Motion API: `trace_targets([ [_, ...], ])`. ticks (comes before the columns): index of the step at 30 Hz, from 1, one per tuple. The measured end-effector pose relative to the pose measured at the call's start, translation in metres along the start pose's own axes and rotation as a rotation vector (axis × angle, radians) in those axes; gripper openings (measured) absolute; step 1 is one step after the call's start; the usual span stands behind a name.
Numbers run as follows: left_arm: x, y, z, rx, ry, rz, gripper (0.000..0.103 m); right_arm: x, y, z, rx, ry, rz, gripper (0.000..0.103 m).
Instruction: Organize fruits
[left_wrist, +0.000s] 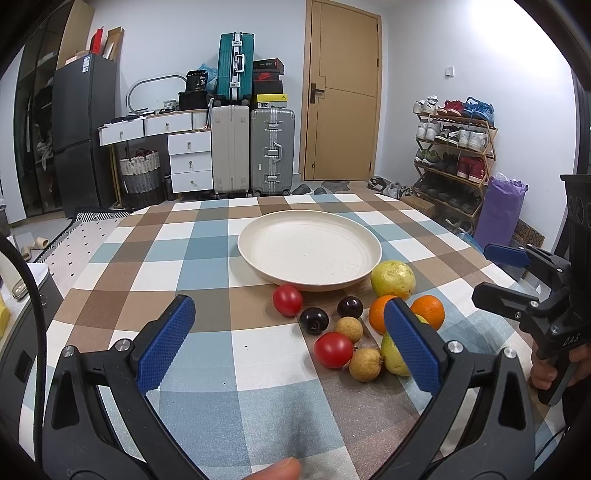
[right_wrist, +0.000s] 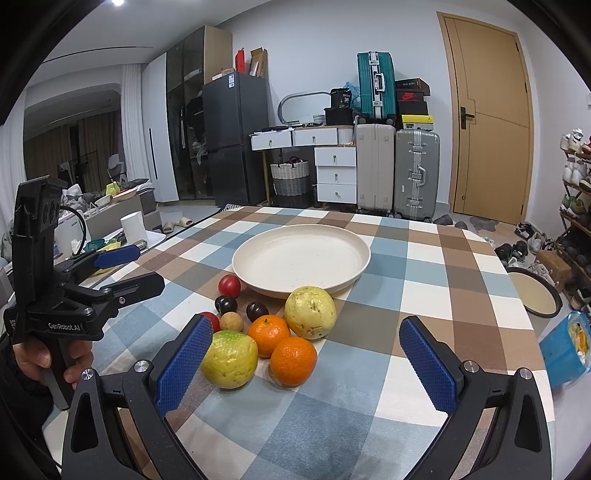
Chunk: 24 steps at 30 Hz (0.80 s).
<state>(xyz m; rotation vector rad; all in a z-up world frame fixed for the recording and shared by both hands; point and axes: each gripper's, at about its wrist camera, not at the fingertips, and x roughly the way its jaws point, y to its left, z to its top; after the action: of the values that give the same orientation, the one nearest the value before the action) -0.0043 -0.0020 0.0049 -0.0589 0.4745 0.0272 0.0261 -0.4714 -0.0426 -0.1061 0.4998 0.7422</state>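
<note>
An empty cream plate sits mid-table on the checked cloth. In front of it lies a cluster of fruit: two guavas, two oranges, two dark plums, two red tomatoes and two longans. My left gripper is open, just left of the cluster and short of it, holding nothing. My right gripper is open, near the oranges, also holding nothing. One finger hides part of the greener guava.
The table's right edge curves close to the fruit. Beyond it stand a blue container and a round tray. A white cylinder and clutter lie off the left edge. Suitcases and a shoe rack are far behind.
</note>
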Motion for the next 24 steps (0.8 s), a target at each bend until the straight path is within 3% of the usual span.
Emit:
trace_targets([
  [13,0.008,-0.001,-0.002,0.015,0.018,-0.002,0.102,0.000,0.000,0.000,0.000,0.007,-0.008,0.103],
  [24,0.013,-0.004,-0.001,0.031,0.031,0.004,0.102,0.009,-0.002,0.001,0.016,0.070,-0.039,0.103],
])
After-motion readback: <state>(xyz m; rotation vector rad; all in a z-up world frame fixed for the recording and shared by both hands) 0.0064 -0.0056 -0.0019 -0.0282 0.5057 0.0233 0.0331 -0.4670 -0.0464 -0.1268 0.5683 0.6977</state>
